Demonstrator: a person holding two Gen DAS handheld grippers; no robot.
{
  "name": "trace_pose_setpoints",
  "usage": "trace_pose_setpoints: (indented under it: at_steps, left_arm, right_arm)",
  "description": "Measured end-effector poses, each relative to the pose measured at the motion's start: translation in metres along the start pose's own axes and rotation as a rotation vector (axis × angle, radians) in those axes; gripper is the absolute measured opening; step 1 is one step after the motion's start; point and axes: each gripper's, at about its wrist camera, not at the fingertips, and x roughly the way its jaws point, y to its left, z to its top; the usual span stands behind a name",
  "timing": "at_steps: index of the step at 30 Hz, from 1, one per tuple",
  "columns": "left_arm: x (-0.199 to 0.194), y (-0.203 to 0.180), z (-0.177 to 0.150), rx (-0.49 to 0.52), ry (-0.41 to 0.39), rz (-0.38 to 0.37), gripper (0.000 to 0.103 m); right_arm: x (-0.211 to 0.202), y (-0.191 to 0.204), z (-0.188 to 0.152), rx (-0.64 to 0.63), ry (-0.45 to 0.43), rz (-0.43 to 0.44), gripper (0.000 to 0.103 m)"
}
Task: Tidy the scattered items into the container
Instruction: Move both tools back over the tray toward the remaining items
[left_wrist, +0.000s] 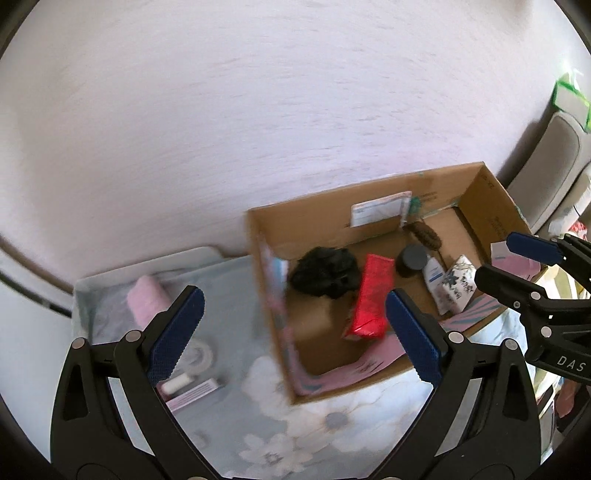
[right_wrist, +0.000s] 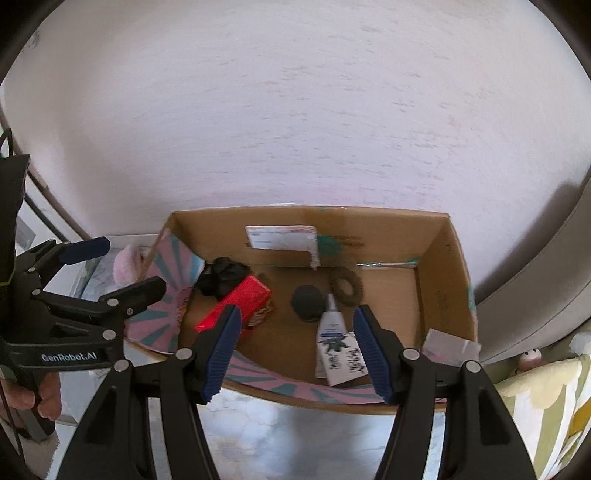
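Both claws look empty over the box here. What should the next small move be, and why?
Probably swing the left claw, open and empty, toward the pink roll and small tube, which lie on the floral cloth outside the cardboard box.

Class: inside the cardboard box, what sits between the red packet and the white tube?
A dark round jar lies between the red packet and the white tube, seen in both wrist views.

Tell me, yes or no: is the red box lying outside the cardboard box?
No. The red box lies on the floor of the cardboard box, beside a black cloth.
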Motion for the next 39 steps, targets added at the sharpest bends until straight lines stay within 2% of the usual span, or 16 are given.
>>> trace_pose_setpoints:
  at_steps: [10,17,21,30,34,39]
  left_arm:
    - [-0.035,0.101,-0.037,-0.114,-0.017,0.11,0.1]
    - [-0.047,0.176,-0.08,-0.237,0.015,0.178,0.101]
    - [-0.05,0.202,-0.103,-0.28,0.035,0.207,0.101]
    - [-0.045,0.222,-0.152,-0.288,0.097,0.198,0.101]
    - [-0.037,0.217,-0.165,-0.267,0.111,0.165,0.101]
    - [-0.019,0.197,-0.18,-0.199,0.105,0.084,0.101]
  right_arm:
    - [-0.002,0.069,0.004,-0.098,-0.022,0.068,0.059]
    - [0.005,0.123,0.01,-0.205,-0.014,0.116,0.059]
    - [0.012,0.145,0.016,-0.242,-0.005,0.144,0.059]
    - [0.031,0.195,0.022,-0.338,0.028,0.176,0.059]
    - [0.043,0.211,0.018,-0.367,0.058,0.186,0.059]
    - [0.062,0.229,0.008,-0.419,0.106,0.202,0.059]
